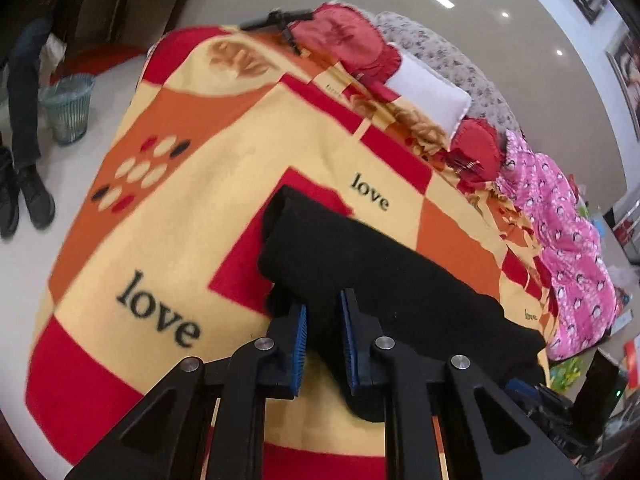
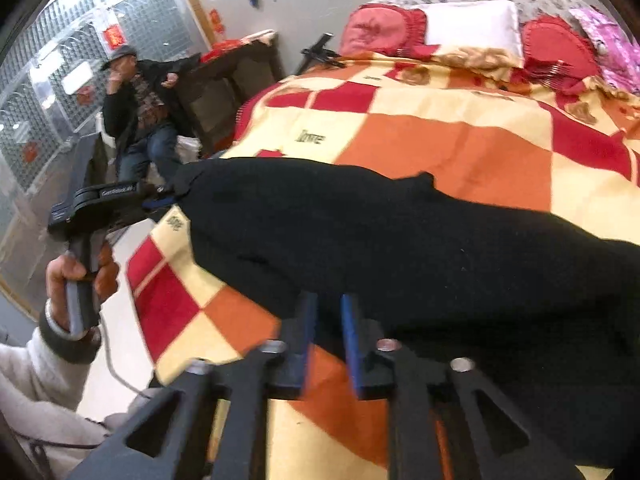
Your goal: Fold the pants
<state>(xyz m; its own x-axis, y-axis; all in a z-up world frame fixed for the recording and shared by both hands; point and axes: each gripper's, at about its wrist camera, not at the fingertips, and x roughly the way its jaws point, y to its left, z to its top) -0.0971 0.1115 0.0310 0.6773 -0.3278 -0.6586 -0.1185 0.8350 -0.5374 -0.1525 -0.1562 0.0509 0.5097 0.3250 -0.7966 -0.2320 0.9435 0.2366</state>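
Black pants (image 1: 380,264) lie in a long band across a red, orange and yellow "love" blanket (image 1: 168,240) on a bed. My left gripper (image 1: 324,300) sits at the band's near edge, with black cloth filling the gap between its blue pads, shut on it. In the right wrist view the same pants (image 2: 400,240) stretch from left to right. There the left gripper (image 2: 168,198), held by a hand (image 2: 76,272), pinches the pants' left end. My right gripper (image 2: 328,304) stands at the pants' near edge, its jaws apart, with cloth between them but not pressed.
Red cushions (image 2: 384,28) and a white pillow (image 2: 472,24) lie at the bed's head, a pink patterned cloth (image 1: 560,216) along its right side. A black stand (image 2: 320,54) rests on the far corner. A bin (image 1: 68,108) stands on the floor. A person (image 2: 140,104) sits beside the bed.
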